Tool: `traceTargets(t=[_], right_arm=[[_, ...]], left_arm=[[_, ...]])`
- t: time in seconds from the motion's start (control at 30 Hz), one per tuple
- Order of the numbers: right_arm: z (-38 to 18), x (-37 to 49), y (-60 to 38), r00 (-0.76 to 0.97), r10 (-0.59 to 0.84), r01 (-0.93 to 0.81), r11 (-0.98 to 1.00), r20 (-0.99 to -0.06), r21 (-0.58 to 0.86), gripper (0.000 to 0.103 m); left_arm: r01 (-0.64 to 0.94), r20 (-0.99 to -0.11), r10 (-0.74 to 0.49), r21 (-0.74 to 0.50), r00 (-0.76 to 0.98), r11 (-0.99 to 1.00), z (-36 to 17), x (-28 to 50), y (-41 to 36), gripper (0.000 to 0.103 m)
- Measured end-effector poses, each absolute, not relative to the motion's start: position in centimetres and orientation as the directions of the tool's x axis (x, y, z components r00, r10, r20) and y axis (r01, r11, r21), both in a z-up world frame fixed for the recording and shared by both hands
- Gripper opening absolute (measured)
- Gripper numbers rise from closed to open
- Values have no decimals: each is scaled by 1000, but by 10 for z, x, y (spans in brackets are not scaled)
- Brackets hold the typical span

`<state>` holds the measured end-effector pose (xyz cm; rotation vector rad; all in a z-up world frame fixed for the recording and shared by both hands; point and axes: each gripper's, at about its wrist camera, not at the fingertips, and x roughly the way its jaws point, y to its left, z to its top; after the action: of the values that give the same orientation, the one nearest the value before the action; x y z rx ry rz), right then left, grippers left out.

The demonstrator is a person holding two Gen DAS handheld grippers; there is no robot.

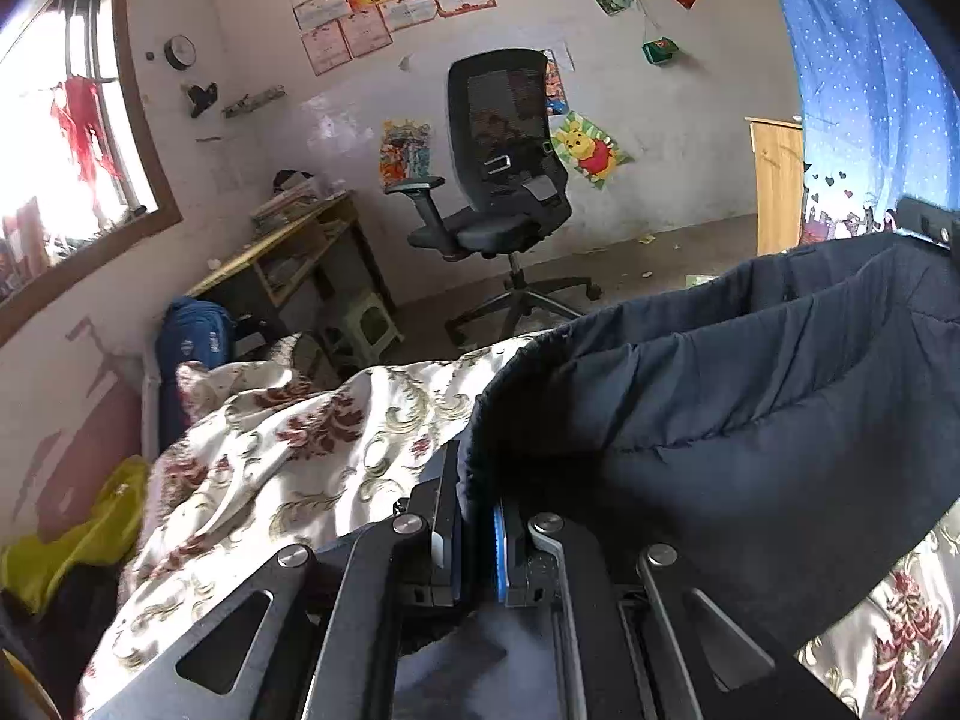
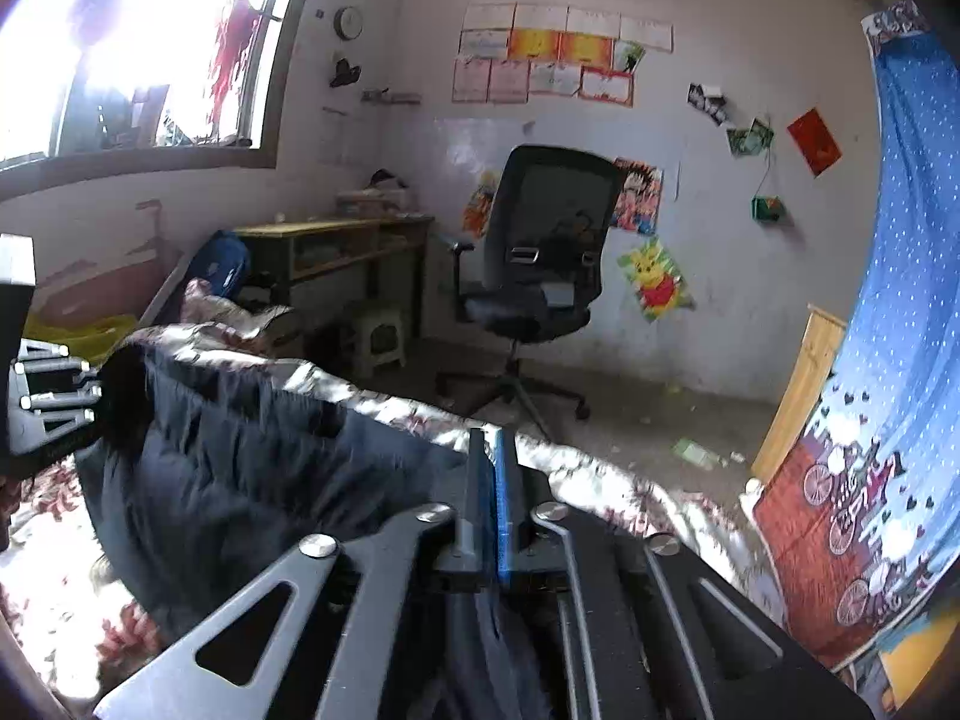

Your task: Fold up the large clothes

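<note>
A large dark navy padded garment (image 1: 720, 396) hangs stretched between my two grippers above a bed with a floral cover (image 1: 288, 450). My left gripper (image 1: 477, 480) is shut on one edge of the garment. My right gripper (image 2: 493, 468) is shut on the other edge; the navy garment (image 2: 252, 468) sags to its left. The left gripper shows at the far left of the right wrist view (image 2: 54, 402), and the right gripper shows at the far right of the left wrist view (image 1: 927, 219).
A black office chair (image 1: 504, 168) stands on the floor beyond the bed. A wooden desk (image 1: 288, 252) and a small stool (image 1: 366, 330) stand by the window wall. A blue curtain (image 2: 888, 360) hangs on the right. A yellow cloth (image 1: 78, 534) lies left of the bed.
</note>
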<state>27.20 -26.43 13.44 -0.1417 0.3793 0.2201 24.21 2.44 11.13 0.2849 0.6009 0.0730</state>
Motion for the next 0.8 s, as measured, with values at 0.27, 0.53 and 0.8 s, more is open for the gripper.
traceTargets(t=[0.27, 0.53, 0.8], right_arm=[[103, 331, -245, 885, 191, -277, 948, -424, -153, 2], [46, 380, -268, 828, 144, -213, 975, -541, -67, 15], [-14, 423, -319, 706, 142, -112, 990, -694, 89, 70]], left_arm=[[61, -578, 130, 300, 806, 952, 69, 304, 32, 7], [62, -641, 134, 273, 755, 960, 22, 366, 46, 7], [106, -665, 108, 273, 739, 956, -7, 378, 48, 7]])
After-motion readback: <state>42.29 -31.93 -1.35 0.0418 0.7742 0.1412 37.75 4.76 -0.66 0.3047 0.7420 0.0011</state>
